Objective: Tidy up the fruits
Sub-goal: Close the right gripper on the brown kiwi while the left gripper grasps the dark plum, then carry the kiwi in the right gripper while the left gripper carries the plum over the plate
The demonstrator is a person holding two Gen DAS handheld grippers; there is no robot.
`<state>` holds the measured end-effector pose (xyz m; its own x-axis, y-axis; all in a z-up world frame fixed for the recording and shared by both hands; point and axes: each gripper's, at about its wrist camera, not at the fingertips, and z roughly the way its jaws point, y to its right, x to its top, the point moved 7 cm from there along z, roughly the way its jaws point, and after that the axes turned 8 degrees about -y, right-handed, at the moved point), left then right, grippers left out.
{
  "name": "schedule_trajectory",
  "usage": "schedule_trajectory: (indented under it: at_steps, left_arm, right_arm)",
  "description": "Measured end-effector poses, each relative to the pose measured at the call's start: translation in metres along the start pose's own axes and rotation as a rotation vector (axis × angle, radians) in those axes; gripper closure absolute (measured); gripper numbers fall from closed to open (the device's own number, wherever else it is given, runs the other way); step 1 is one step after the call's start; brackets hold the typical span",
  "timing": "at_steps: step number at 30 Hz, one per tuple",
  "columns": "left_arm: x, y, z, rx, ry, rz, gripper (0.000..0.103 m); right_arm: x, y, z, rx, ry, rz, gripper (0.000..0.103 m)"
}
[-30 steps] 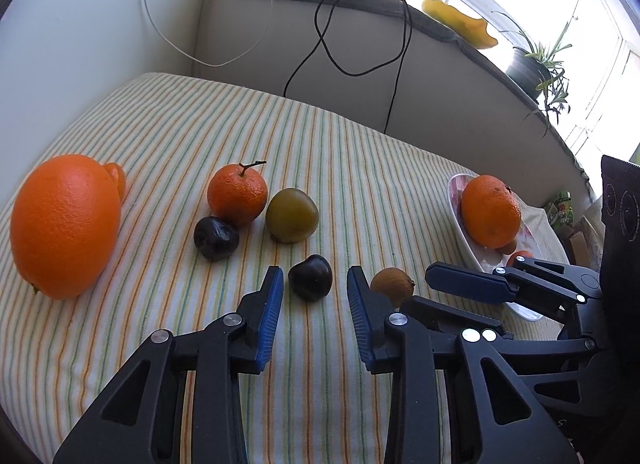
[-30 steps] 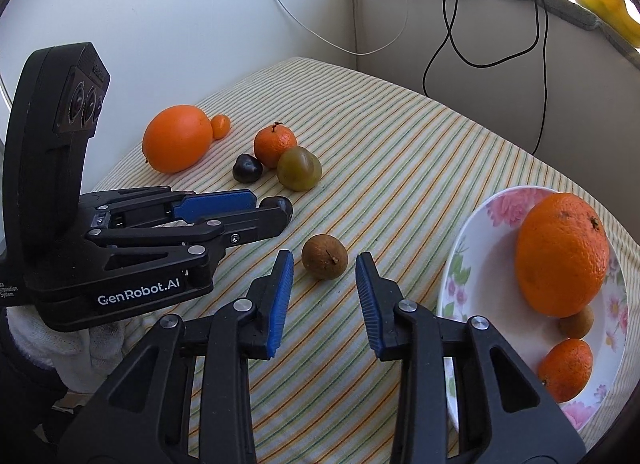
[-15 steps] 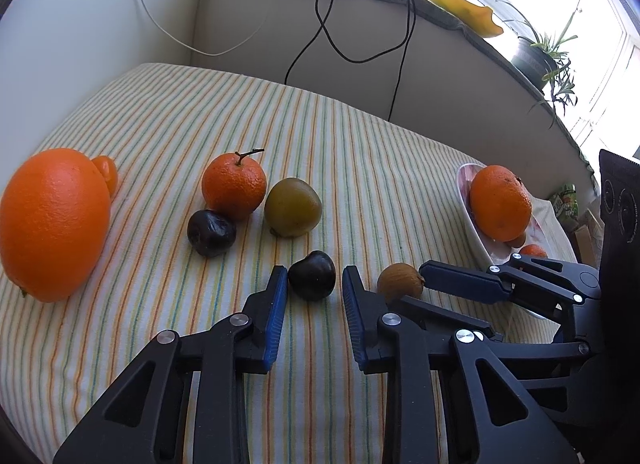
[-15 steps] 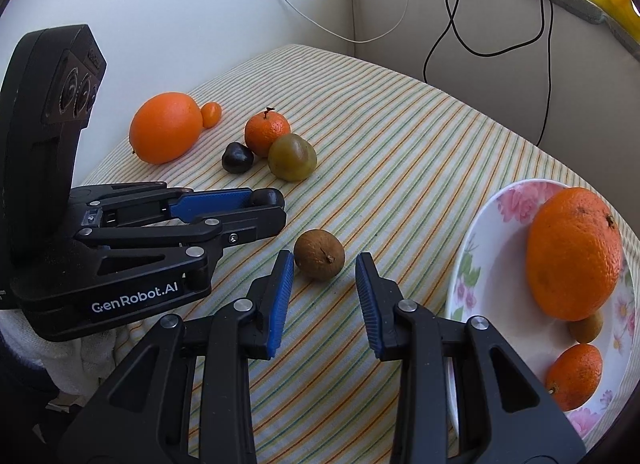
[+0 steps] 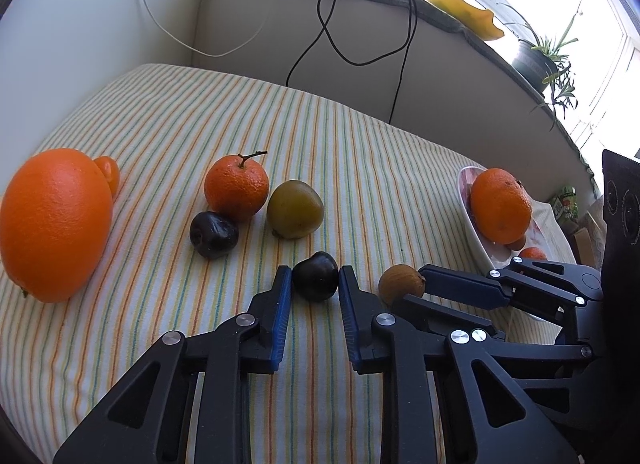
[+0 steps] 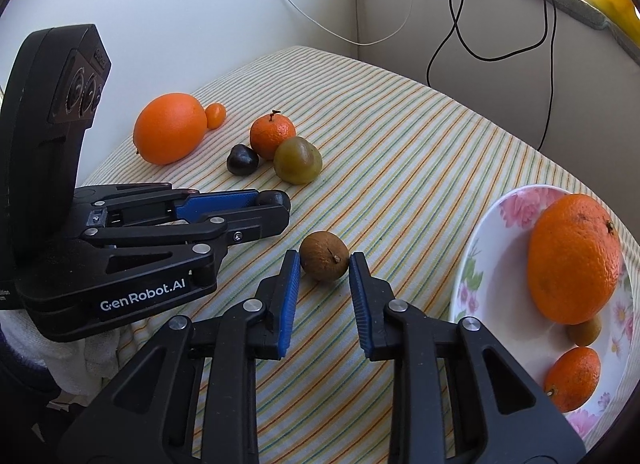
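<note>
Left tongs (image 5: 315, 284) are set at a narrow gap around a dark plum (image 5: 315, 276) on the striped counter (image 5: 360, 151); both blue pads look to be touching or just beside the plum's sides, firm grip cannot be told. Right tongs (image 6: 324, 266) are likewise narrowed around a small brown fruit (image 6: 324, 261), left pad at its edge, right pad just beside it, fruit resting on the cloth. Further back a cluster is seen: a stemmed mandarin (image 5: 236, 187), a green-brown fruit (image 5: 295, 208) just beside it, and a second dark plum (image 5: 213, 234) touching the mandarin's front. A large orange (image 5: 54, 221) is placed at the far left with a tiny orange fruit (image 5: 108, 173) touching behind it. A floral plate (image 6: 492, 264) is located at the right edge of the counter, holding a big orange (image 6: 572, 260), a small mandarin (image 6: 573, 378) and a small brownish fruit (image 6: 585, 330) between them. Black and white cables (image 5: 360, 23) are hung on the wall behind.
</note>
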<state>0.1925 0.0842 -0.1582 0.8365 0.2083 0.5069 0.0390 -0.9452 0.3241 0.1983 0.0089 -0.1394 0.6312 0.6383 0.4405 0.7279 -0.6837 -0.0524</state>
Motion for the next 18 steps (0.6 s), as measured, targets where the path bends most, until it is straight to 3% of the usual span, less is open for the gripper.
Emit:
schedule_trajectory:
  at_steps: [18]
  left_arm:
    - [-0.001,0.017,-0.024,-0.015,0.052,0.014,0.081]
  right_arm:
    - [-0.013,0.003,-0.043,0.010,0.075,0.026,0.077]
